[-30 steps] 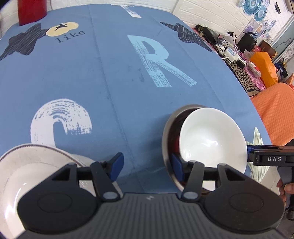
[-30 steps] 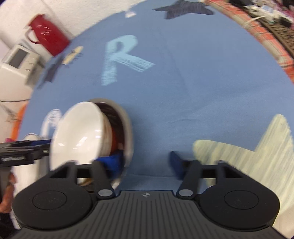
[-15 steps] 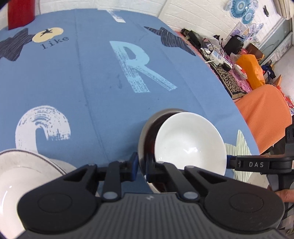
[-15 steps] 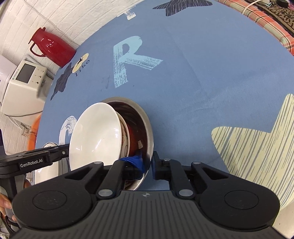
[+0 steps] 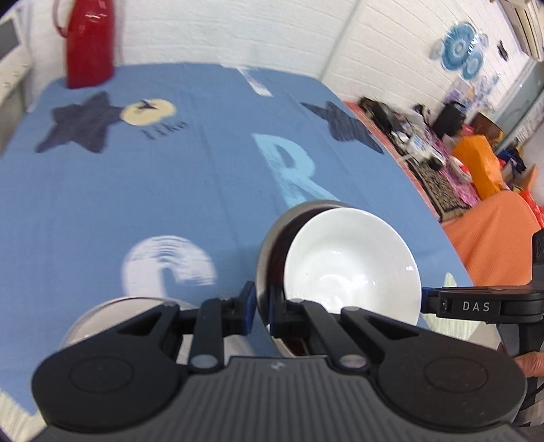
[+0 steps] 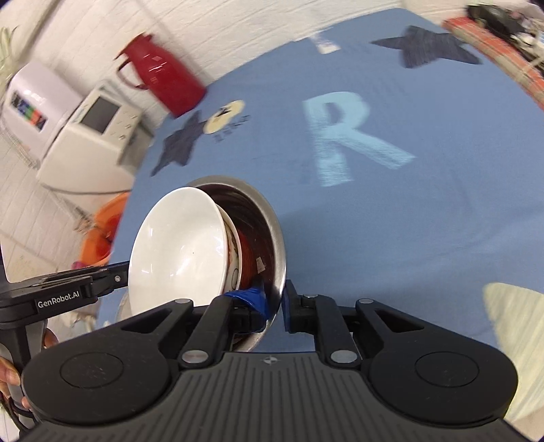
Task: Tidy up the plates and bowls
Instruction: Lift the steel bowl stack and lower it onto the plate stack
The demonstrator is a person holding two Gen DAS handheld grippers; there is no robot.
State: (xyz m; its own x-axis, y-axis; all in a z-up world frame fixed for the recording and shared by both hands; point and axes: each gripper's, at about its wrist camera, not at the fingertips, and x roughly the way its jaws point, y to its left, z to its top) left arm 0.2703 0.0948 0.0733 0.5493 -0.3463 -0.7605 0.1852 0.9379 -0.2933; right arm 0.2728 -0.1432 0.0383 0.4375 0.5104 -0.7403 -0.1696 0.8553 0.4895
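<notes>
Left gripper (image 5: 261, 307) and right gripper (image 6: 276, 306) both clamped on steel bowl (image 6: 272, 234) rim, opposite sides; nested white bowl (image 5: 350, 268) tilted, frame centre.

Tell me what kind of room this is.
Probably a lived-in home room, maybe a dining area. A table wears a blue printed tablecloth, a red thermos jug stands by a white brick wall, and a cluttered side table sits to the right.

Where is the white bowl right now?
The white bowl sits tilted inside the steel bowl, held between both tongs above the blue tablecloth, near the big letter R.
</notes>
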